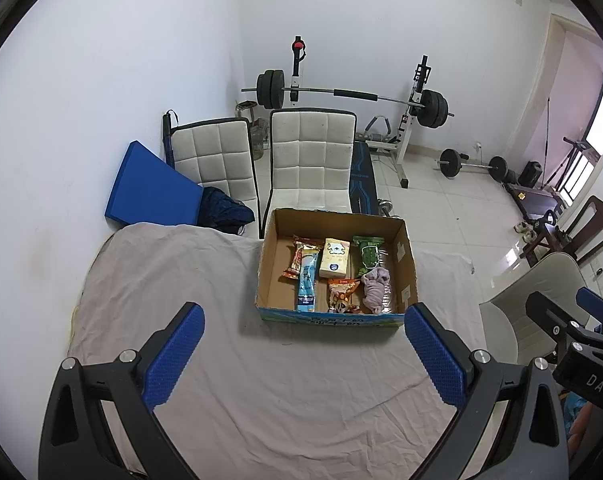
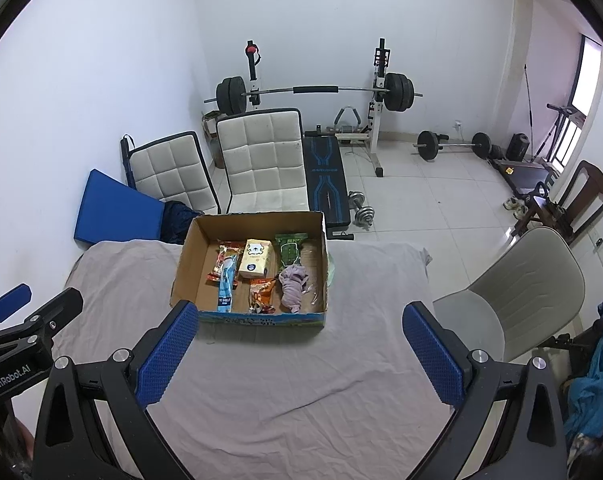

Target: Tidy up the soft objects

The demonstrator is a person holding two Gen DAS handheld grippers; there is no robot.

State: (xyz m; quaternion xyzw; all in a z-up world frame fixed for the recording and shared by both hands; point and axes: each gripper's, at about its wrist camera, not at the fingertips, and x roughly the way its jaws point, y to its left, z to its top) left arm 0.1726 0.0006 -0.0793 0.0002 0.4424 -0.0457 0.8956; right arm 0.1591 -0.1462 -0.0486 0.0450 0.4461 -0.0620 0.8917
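An open cardboard box [image 1: 405,264] [image 2: 185,268] sits on a table covered by a grey cloth [image 1: 205,280] [image 2: 285,380]. Inside lie a purple cloth bundle [image 1: 374,286] [image 2: 294,286], a tissue pack [image 1: 334,263] [image 2: 255,258], a blue packet [image 1: 306,282] [image 2: 226,286], a red snack packet [image 1: 299,254] [image 2: 221,256], an orange snack bag [image 1: 341,292] [image 2: 261,292] and a green packet [image 1: 367,254] [image 2: 288,250]. My left gripper [image 1: 303,354] is open and empty, in front of the box. My right gripper [image 2: 299,354] is open and empty, also in front of it.
Two white padded chairs [image 1: 309,160] [image 2: 261,160] stand behind the table, with a blue mat [image 1: 149,188] [image 2: 117,208] at the wall. A beige chair [image 2: 521,292] stands at the table's right. A barbell rack [image 1: 353,96] and weights fill the far floor.
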